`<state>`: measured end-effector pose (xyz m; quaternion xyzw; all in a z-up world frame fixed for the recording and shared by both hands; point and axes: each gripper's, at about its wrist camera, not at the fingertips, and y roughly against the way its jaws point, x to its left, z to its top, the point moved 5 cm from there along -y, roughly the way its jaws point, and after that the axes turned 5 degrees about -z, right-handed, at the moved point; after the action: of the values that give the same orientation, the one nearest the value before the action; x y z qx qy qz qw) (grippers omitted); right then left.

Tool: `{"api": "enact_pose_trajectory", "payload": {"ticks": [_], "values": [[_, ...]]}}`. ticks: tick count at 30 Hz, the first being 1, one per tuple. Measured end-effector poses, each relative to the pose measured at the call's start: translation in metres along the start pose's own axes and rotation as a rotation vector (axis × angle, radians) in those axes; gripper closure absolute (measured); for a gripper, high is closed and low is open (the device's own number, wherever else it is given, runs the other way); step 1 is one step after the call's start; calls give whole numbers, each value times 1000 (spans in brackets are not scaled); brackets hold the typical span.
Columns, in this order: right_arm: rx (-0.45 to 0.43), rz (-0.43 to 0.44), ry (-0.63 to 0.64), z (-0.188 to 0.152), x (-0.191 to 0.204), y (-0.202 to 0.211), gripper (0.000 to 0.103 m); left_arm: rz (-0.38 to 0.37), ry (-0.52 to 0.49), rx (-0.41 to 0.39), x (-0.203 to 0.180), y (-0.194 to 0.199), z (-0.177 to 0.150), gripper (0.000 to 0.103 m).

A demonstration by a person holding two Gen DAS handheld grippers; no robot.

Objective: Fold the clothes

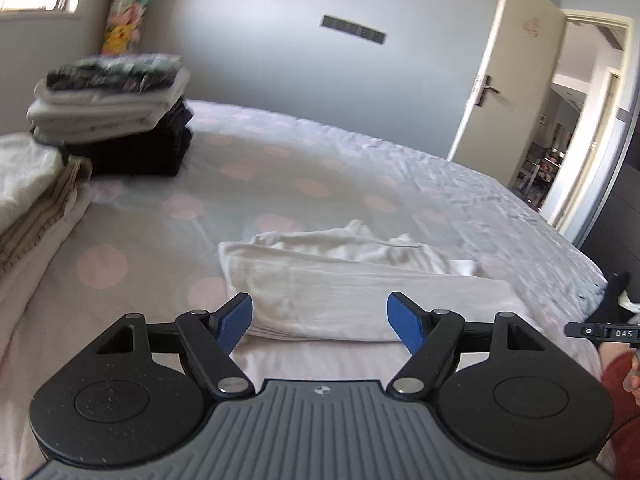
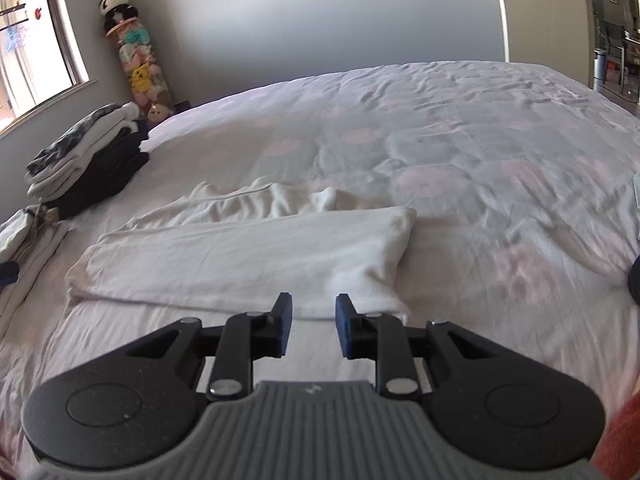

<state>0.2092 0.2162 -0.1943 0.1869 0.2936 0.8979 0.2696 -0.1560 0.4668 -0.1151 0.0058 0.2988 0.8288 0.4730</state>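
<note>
A white garment (image 1: 340,284) lies partly folded on the bed, a long flat band with a crumpled part behind it. It also shows in the right wrist view (image 2: 248,256). My left gripper (image 1: 320,322) is wide open and empty, just in front of the garment's near edge. My right gripper (image 2: 312,328) is open with a narrower gap and empty, just short of the garment's near right corner. The right gripper's edge (image 1: 608,330) shows at the right border of the left wrist view.
A stack of folded clothes (image 1: 116,108), dark below and white above, sits at the bed's far left and also shows in the right wrist view (image 2: 88,156). Another folded pile (image 1: 32,208) lies nearer left. The dotted bedsheet (image 2: 480,152) spreads right. An open door (image 1: 516,80) stands behind.
</note>
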Motion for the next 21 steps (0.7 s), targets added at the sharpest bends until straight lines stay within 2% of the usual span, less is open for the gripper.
{"api": "enact_pose_trajectory", "payload": {"ticks": [2,3,5,6,9,14,18,21], "values": [[30,50,10,-10,12,25,72,-18,-52,20,-23,18,-2,14],[52,68,12,-15,18,36,59,-37,-78,39,-34,25,-4,14],[90,104,18,-26,28,57,49,-76,-131,80,-54,40,-8,14],[103,130,33,-31,33,68,47,-95,-154,110,-62,45,-10,14],[126,145,132,-44,44,94,46,-134,-241,202,-82,60,-19,14],[187,148,302,-69,54,132,46,-201,-477,350,-109,79,-42,15],[240,133,418,-88,56,153,46,-249,-670,556,-121,84,-75,15],[278,147,460,-102,56,164,45,-272,-831,730,-122,83,-107,15]]}}
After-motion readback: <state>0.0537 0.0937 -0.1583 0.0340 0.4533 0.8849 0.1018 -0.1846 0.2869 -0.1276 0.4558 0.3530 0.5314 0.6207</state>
